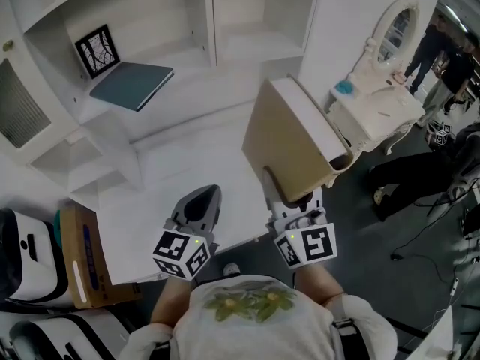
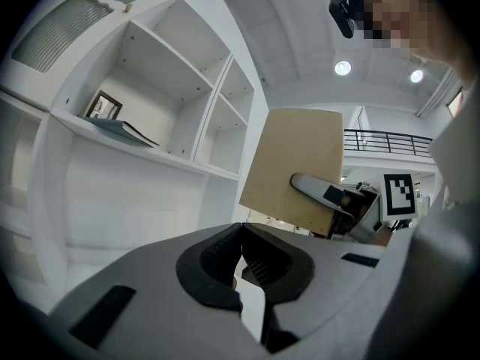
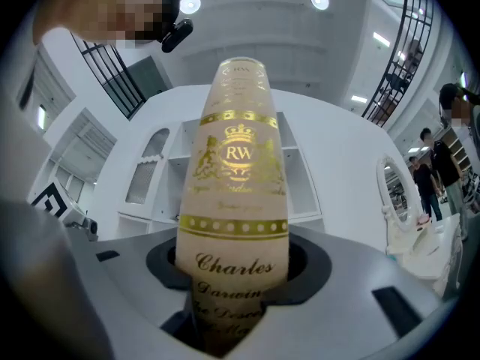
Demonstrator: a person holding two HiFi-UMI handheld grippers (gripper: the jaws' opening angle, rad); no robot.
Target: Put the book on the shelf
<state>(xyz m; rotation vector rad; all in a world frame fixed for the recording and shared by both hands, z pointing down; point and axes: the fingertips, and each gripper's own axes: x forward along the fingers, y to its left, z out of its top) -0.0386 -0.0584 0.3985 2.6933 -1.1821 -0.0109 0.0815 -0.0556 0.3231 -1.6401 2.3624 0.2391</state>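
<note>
R hand-held gripper (image 1: 296,210): clamped on book (image 1: 289,145) | L hand-held gripper (image 1: 201,201): jaws together, empty

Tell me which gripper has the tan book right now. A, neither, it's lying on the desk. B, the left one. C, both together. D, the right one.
D: the right gripper has its jaws clamped on the tan book at the spine end, holding it up in front of the shelves, while the left gripper has its jaws together with nothing between them.
</note>
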